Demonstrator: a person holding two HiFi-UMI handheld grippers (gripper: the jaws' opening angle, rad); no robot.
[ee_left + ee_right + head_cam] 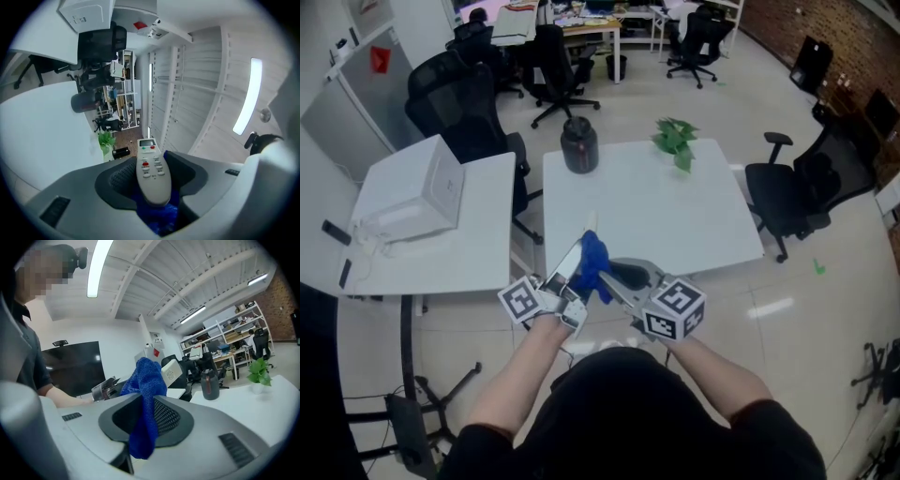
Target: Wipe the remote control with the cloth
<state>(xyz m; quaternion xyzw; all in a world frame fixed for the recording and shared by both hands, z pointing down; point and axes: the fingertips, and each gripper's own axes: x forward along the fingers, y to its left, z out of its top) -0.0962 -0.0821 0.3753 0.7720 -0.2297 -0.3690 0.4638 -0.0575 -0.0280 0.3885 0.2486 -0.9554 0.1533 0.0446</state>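
My left tongs (pixel 572 270) are clamped on the grey remote control (pixel 152 176), gripping its lower end with the screen end pointing away. My right tongs (pixel 614 278) are pinched nearly closed on the blue cloth (pixel 145 390), which bunches up above the jaws. Both hang over the near edge of the white table (pixel 675 216), and the cloth lies against the remote's right side, with blue showing beneath its near end in the left gripper view.
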